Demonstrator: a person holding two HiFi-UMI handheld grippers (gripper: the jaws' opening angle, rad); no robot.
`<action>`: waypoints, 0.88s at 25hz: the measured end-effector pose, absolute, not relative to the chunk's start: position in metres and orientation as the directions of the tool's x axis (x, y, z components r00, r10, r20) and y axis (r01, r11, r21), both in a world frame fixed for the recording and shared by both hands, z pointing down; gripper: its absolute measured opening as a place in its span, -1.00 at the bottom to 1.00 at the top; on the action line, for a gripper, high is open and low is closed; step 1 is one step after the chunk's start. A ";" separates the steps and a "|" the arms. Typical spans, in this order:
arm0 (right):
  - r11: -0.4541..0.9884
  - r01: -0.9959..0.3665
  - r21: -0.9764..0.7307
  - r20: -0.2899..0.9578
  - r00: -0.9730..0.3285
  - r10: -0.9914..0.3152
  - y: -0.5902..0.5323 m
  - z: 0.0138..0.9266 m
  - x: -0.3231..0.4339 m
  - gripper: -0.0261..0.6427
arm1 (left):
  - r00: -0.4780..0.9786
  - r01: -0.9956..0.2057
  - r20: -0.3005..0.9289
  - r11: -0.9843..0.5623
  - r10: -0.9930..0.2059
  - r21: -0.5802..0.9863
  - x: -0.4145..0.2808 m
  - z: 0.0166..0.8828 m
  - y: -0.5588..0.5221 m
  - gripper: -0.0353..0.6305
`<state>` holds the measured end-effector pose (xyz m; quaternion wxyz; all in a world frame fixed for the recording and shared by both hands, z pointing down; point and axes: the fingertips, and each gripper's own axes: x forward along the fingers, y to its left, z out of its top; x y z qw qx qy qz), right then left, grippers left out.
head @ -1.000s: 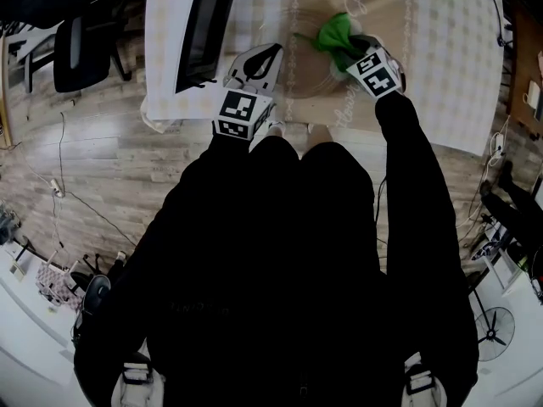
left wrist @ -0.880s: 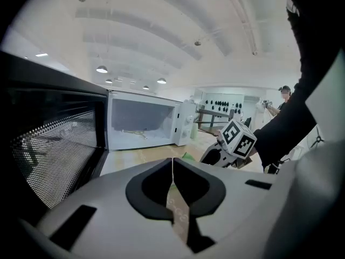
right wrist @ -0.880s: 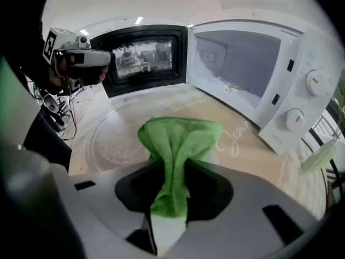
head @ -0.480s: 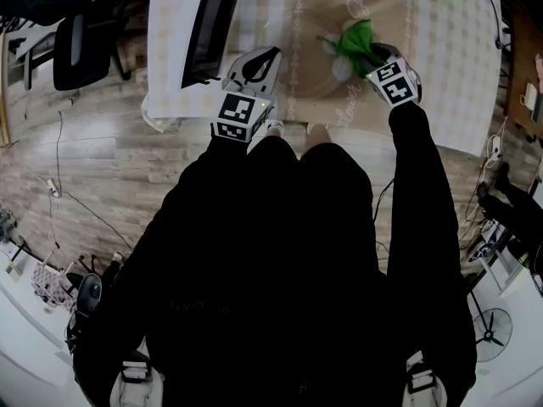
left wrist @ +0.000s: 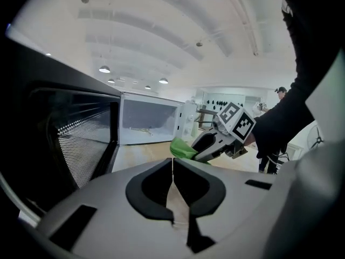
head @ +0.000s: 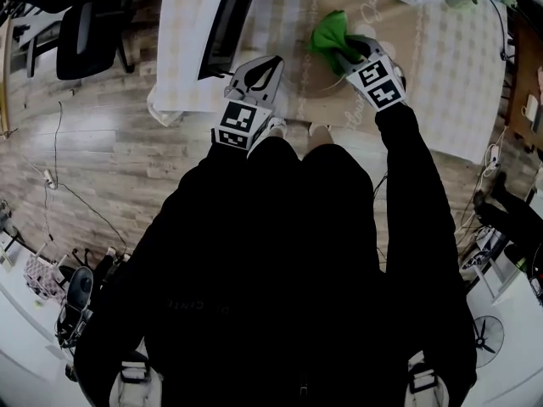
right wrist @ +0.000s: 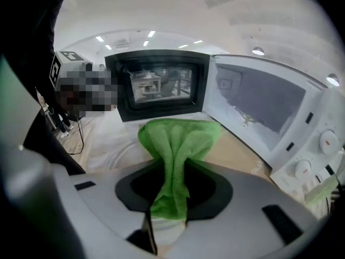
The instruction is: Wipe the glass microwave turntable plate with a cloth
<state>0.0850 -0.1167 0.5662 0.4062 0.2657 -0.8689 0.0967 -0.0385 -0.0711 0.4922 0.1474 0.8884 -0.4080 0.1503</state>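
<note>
Cloth (right wrist: 180, 139) clamped in right tongs (right wrist: 170, 165), over glass plate (right wrist: 102, 152)

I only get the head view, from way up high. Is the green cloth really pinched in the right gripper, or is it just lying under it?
Observer: It is pinched. In the right gripper view, the green cloth runs between the jaws of the right gripper and fans out past their tips.
Operator: Is the left gripper holding something too?
Observer: No. In the left gripper view, the jaws of the left gripper are closed together with nothing between them.
Operator: What is that dark slab at the top of my picture?
Observer: The right gripper view shows a microwave with its dark-windowed door swung wide open, so the white inside is showing.
</note>
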 end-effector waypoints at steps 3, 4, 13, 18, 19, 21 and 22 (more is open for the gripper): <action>0.871 -0.491 0.033 0.738 -0.575 -0.352 -0.116 0.563 0.044 -0.54 | 0.612 -0.778 0.390 -0.611 -0.688 0.142 -0.049 0.493 -0.064 -0.83; 0.881 -0.473 0.029 0.735 -0.588 -0.339 -0.114 0.564 0.030 -0.54 | 0.608 -0.782 0.391 -0.607 -0.691 0.142 -0.053 0.494 -0.062 -0.83; 0.958 -0.288 0.012 0.748 -0.633 -0.200 -0.086 0.587 -0.066 -0.54 | 0.572 -0.811 0.408 -0.564 -0.712 0.153 -0.086 0.498 -0.040 -0.83; 0.976 -0.214 0.031 0.779 -0.607 -0.158 -0.082 0.607 -0.093 -0.54 | 0.551 -0.827 0.416 -0.540 -0.724 0.156 -0.100 0.501 -0.032 -0.83; 0.979 -0.203 0.034 0.787 -0.598 -0.152 -0.081 0.612 -0.096 -0.54 | 0.549 -0.829 0.416 -0.537 -0.725 0.158 -0.101 0.501 -0.031 -0.83; 0.981 -0.194 0.032 0.798 -0.585 -0.142 -0.081 0.619 -0.098 -0.54 | 0.546 -0.831 0.415 -0.532 -0.728 0.160 -0.103 0.501 -0.030 -0.83; 0.980 -0.196 0.026 0.800 -0.584 -0.138 -0.082 0.622 -0.099 -0.54 | 0.545 -0.832 0.415 -0.531 -0.728 0.162 -0.103 0.502 -0.030 -0.83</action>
